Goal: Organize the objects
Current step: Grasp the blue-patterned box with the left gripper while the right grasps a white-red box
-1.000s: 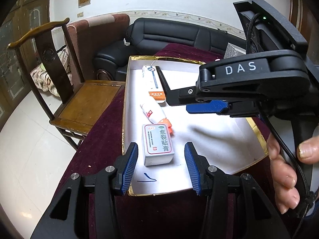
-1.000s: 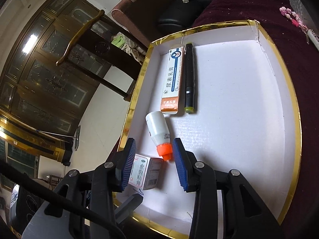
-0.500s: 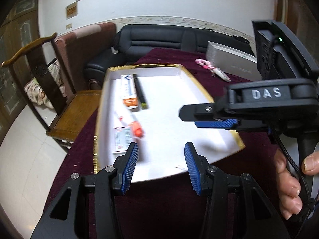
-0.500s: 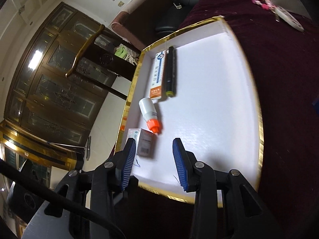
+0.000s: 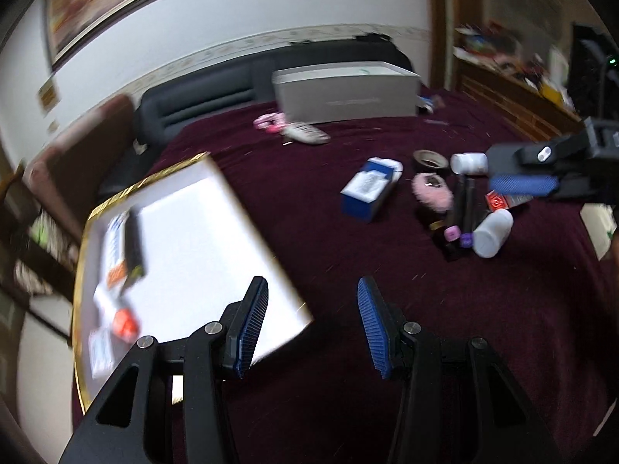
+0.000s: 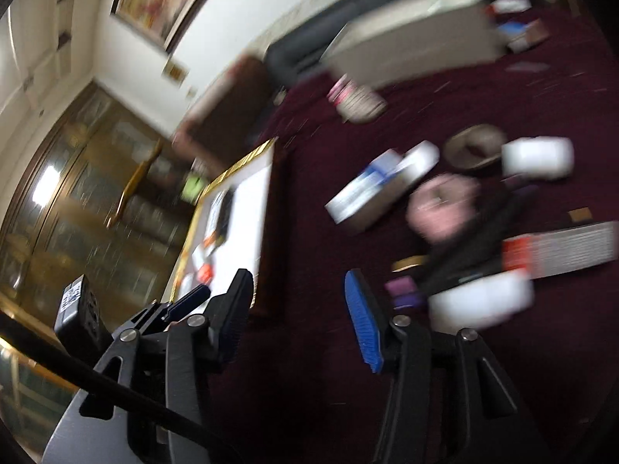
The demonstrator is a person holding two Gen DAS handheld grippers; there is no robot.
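Observation:
The white, gold-rimmed tray (image 5: 193, 232) lies at the left and holds a carton, a black pen and an orange-capped bottle (image 5: 123, 323). On the maroon cloth to the right is a loose pile: a blue-and-white box (image 5: 369, 189), a pink fluffy item (image 5: 431, 193), two white bottles (image 5: 491, 232), dark pens with purple caps (image 5: 460, 212) and a red carton (image 5: 503, 201). My left gripper (image 5: 311, 324) stands open and empty over the cloth beside the tray's corner. My right gripper (image 6: 300, 317) hovers before the pile, its jaws opening with nothing between them. The right wrist view is blurred.
A grey rectangular box (image 5: 344, 92) sits at the table's far edge with pink and white items (image 5: 294, 127) in front of it. A tape roll (image 5: 427, 158) lies behind the pile. A black sofa (image 5: 216, 96) stands beyond the table.
Both grippers have swung right, away from the tray and toward the pile on the cloth. The right jaws have widened. The tray's items stayed in place.

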